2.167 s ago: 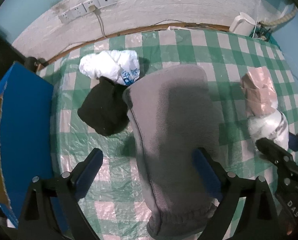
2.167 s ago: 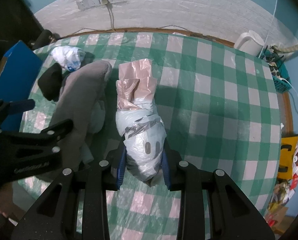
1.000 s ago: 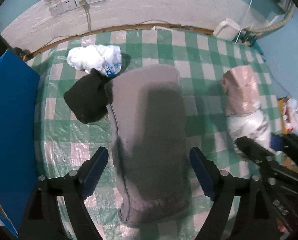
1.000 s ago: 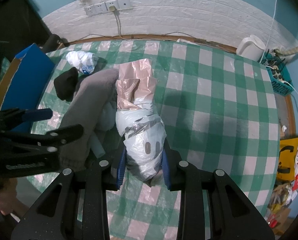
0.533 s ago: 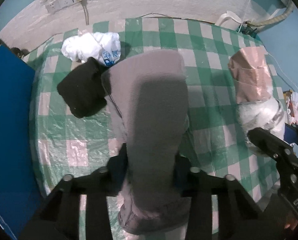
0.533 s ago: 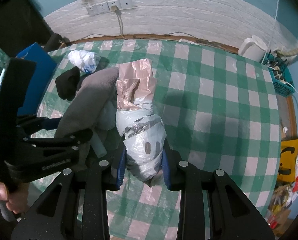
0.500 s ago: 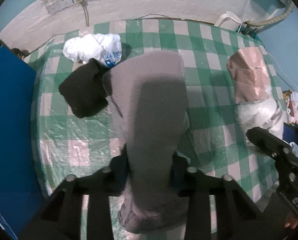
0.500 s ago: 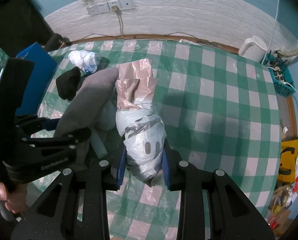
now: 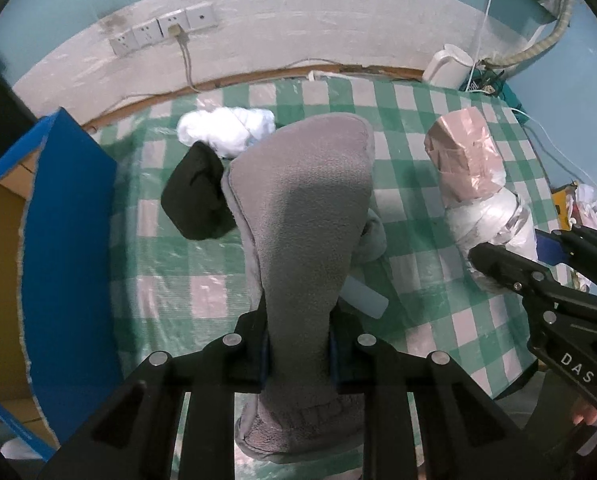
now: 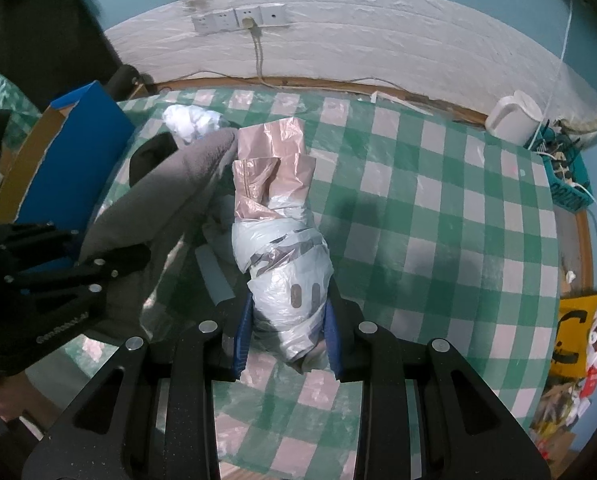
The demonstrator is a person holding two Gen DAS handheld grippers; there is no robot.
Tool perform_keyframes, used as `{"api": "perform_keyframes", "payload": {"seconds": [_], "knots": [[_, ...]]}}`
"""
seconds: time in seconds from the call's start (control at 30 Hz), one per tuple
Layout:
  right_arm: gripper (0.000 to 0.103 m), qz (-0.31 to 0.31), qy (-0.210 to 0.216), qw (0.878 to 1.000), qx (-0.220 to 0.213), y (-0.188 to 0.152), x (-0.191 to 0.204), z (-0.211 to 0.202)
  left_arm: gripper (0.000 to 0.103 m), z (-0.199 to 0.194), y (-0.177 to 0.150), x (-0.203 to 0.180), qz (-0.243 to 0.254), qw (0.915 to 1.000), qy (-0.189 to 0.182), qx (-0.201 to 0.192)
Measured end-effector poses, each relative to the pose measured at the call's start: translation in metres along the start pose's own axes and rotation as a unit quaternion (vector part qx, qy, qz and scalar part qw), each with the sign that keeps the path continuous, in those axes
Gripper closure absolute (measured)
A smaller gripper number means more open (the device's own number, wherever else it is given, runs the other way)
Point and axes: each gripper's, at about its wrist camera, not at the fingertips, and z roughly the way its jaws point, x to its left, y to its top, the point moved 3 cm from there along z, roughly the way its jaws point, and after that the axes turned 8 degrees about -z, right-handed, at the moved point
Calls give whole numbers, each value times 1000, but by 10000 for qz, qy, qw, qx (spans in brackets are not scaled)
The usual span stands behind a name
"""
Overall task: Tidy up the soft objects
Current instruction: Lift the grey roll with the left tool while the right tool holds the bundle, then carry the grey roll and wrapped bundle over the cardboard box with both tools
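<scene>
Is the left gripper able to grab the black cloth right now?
Probably not yet. The left gripper is shut on the grey fleece, so its jaws are full. The black cloth lies uncovered beside the fleece, so the path looks free otherwise.

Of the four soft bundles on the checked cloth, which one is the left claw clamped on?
The long grey fleece piece, pinched near its cuffed end by the left claw. The black bundle and white bundle lie free; the right claw grips the plastic-wrapped bundle.

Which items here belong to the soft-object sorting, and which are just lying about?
Job:
grey fleece
wrapped plastic bundle
black cloth
white crumpled bag
blue box

Lying about:
white kettle
wall sockets
</scene>
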Motion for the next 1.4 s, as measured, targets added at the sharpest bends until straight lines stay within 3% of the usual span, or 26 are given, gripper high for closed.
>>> {"api": "perform_keyframes", "payload": {"seconds": [0.83,1.4], "knots": [[73,-540,131,9977,-396,32,61,-34,81,-70,-7,42,31,9953,518,-818],[73,-890,344,9938,-576,67,116,-39,81,-106,-5,87,-326,9893,647,-1264]]}}
